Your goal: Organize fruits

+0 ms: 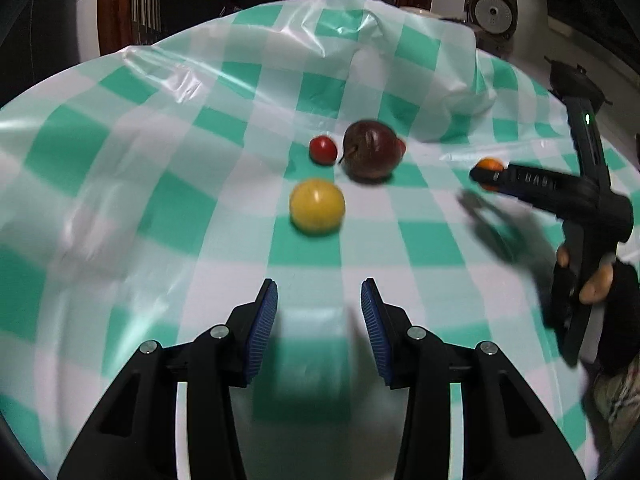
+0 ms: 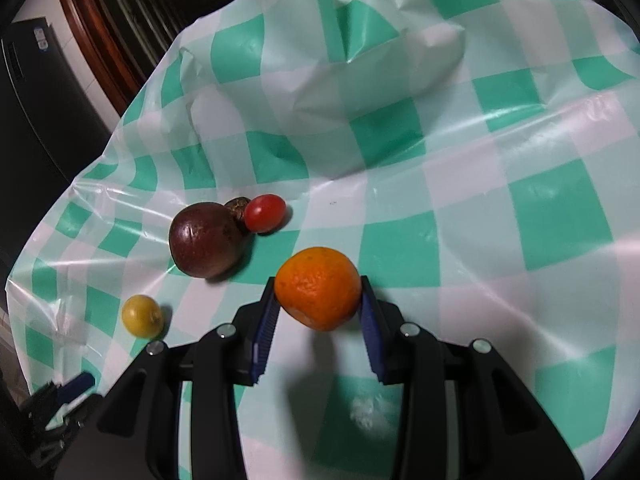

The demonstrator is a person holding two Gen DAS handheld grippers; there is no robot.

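My right gripper (image 2: 319, 294) is shut on an orange (image 2: 319, 287) and holds it just above the checked cloth. It also shows in the left wrist view (image 1: 486, 176), with the orange (image 1: 489, 164) at its tip. My left gripper (image 1: 319, 290) is open and empty, hovering in front of a yellow round fruit (image 1: 317, 205). Behind that lie a dark purple fruit (image 1: 371, 155) and a small red tomato (image 1: 322, 149). In the right wrist view the purple fruit (image 2: 205, 240), a red tomato (image 2: 265, 213) and the yellow fruit (image 2: 142, 315) lie to the left of the orange.
A green-and-white checked plastic cloth (image 1: 160, 184) covers the table and bunches up in folds at the back (image 2: 360, 92). Dark wooden furniture (image 1: 120, 8) stands beyond the far edge. A round grey device (image 1: 493, 14) sits at the back right.
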